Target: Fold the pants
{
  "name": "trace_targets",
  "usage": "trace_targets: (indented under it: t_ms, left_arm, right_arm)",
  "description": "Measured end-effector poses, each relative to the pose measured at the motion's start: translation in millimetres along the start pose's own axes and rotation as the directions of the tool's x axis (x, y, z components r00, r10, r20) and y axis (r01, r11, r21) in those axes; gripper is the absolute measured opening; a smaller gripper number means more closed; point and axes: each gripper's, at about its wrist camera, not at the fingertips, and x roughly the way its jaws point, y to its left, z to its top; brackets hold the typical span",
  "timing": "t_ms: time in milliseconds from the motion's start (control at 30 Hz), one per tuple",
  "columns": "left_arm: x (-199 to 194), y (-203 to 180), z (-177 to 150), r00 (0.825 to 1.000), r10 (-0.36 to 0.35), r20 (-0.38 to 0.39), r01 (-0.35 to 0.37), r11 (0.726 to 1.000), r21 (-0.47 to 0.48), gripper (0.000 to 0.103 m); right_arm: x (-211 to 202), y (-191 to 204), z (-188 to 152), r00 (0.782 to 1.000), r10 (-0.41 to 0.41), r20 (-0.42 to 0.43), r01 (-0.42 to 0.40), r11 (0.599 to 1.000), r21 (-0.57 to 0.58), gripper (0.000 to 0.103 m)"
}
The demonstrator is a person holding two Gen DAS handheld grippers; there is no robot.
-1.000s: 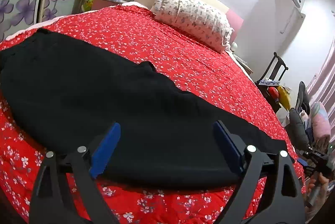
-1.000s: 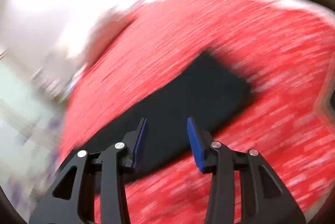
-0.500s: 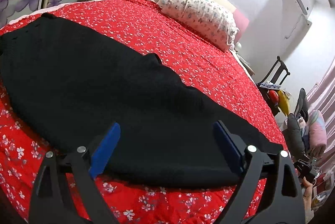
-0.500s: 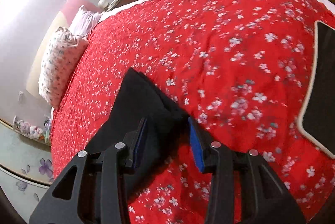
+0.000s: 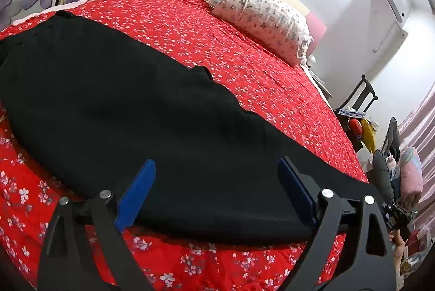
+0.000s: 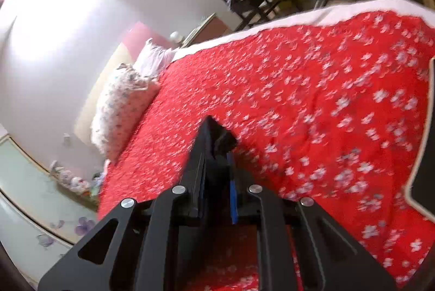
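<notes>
Black pants (image 5: 163,114) lie flat and lengthwise across the red flowered bedspread (image 5: 244,59). My left gripper (image 5: 214,163) is open, its blue pads (image 5: 136,193) spread wide over the pants' near edge, with nothing pinched. In the right wrist view my right gripper (image 6: 217,146) is closing its jaws on a bunched end of the pants (image 6: 224,138). The black cloth is squeezed between the pads and stands up in a peak over the bedspread (image 6: 299,100). The rest of the pants is hidden behind that gripper.
A flowered pillow (image 5: 261,16) lies at the head of the bed, also visible as the pillow (image 6: 122,106). A black chair (image 5: 359,100) piled with things stands beside the bed. A dark cream-edged object (image 6: 424,155) lies on the bedspread at the right.
The right gripper's jaws went from apart around the pants' end to pinched on it, and the gripper rolled. The left gripper stayed open over the pants' edge.
</notes>
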Motion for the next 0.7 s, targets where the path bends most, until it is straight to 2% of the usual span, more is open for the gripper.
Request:
trace_targets:
  t_ms: [67,133,200,267,367,433,567,633,667,700]
  left_arm:
    - [-1,1,0,1.0,0.003,0.001,-0.003,1.0,-0.004,0.091]
    - [-2,3,1,1.0,0.004,0.002,-0.004,1.0,-0.009,0.091]
    - [-2,5,2,1.0,0.0,-0.001,0.0,1.0,-0.018,0.091]
    - [-1,5,2,1.0,-0.004,-0.005,0.004,1.0,-0.027,0.091]
    - [-2,4,1,1.0,0.003,-0.002,-0.003,1.0,-0.017,0.091]
    - [-4,0,1,1.0,0.016,0.017,-0.016,1.0,0.008,0.091]
    - [-8,-8,0,0.997,0.053,0.06,-0.056,0.997,0.054,0.096]
    - [-8,-9,1,0.996,0.062,0.063,-0.066,0.996,0.066,0.096]
    - [-7,-9,1,0.996,0.064,0.061,-0.068,0.995,0.067,0.096]
    - [-8,-9,1,0.996,0.064,0.06,-0.068,0.995,0.066,0.096]
  right_arm:
    - [13,-23,-4,0.996,-0.054,-0.064,0.061,0.992,0.11,0.013]
    - [20,-42,-9,0.994,-0.044,-0.104,0.063,0.979,0.192,0.013]
    - [20,-38,-6,0.991,-0.049,-0.123,0.071,0.981,0.178,0.014]
    - [19,-39,-3,0.99,-0.05,-0.135,0.073,0.982,0.175,0.021]
    - [13,-48,-3,0.99,-0.028,-0.14,0.057,0.976,0.211,0.022]
    - [12,-47,-5,0.989,-0.029,-0.142,0.059,0.974,0.217,0.023]
    - [15,-40,-7,0.989,-0.047,-0.137,0.068,0.986,0.154,0.031]
    - [17,-36,-8,0.991,-0.062,-0.119,0.075,0.991,0.108,0.028]
    - [17,-35,-8,0.992,-0.068,-0.11,0.079,0.992,0.1,0.015]
    - [16,-37,-8,0.993,-0.055,-0.101,0.067,0.991,0.116,0.015]
